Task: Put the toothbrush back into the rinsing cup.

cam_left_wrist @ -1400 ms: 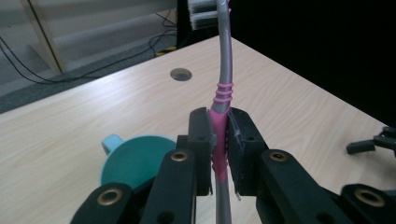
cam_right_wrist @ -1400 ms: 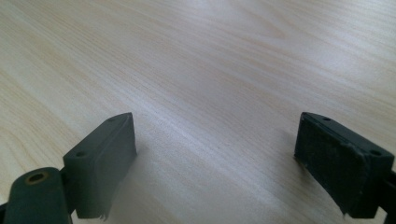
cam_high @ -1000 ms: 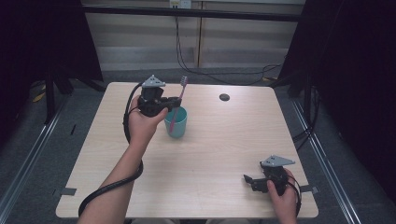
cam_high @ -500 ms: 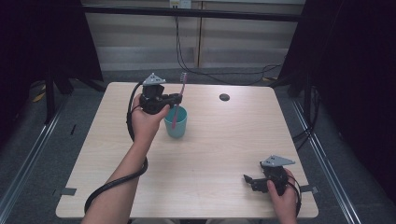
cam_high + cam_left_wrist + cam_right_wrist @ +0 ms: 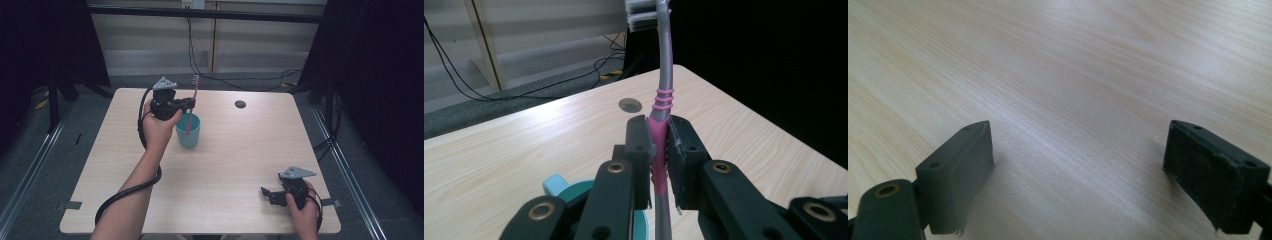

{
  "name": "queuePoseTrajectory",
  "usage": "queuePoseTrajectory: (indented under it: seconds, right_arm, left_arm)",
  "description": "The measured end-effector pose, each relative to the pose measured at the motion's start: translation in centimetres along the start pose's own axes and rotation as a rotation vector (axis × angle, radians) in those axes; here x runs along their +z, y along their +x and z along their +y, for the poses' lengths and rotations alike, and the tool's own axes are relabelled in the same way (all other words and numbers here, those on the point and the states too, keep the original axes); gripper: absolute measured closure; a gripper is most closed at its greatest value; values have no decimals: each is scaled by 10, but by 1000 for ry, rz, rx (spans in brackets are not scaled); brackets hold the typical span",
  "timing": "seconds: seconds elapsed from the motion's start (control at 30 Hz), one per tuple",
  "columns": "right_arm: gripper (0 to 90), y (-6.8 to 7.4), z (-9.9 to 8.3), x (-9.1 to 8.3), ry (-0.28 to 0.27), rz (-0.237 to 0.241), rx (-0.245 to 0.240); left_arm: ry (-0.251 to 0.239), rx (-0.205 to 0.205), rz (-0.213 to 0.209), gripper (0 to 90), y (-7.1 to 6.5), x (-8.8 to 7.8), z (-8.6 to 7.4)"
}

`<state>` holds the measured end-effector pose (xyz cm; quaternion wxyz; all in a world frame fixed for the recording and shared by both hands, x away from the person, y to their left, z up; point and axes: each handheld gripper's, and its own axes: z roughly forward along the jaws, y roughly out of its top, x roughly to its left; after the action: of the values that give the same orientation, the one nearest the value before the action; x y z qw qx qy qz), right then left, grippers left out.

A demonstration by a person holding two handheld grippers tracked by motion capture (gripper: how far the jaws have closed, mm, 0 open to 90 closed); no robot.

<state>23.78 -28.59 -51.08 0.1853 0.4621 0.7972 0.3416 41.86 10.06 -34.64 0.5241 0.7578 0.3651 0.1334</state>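
the table point(image 5: 225, 170) is pale wood. toward its eleven o'clock stands a teal cup point(image 5: 188, 134); the toothbrush point(image 5: 190, 107) stands upright with its lower end inside it. the left gripper point(image 5: 186, 103) is clamped on the pink handle, bristles up. the right gripper point(image 5: 266, 192) rests at five o'clock, jaws apart, nothing between them. likely risk: lifting at a tilt could catch the rim and tip the light cup. the brush's lower tip is hidden inside the cup. a small dark disc point(image 5: 240, 104) at one o'clock is hard to identify.
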Motion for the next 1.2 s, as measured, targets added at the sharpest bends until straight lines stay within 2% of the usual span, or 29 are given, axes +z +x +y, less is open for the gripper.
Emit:
queuePoseTrajectory:
  seconds: [0.67,0.97,1.2]
  right_arm:
    - [119,0,0,0,0,0,0]
    - [119,0,0,0,0,0,1]
    - [119,0,0,0,1,0,2]
  left_arm:
    - [-33,-17,9,810,8,5,2]
    - [-52,-28,30,810,13,7,2]
    - [-54,-21,39,811,16,10,1]
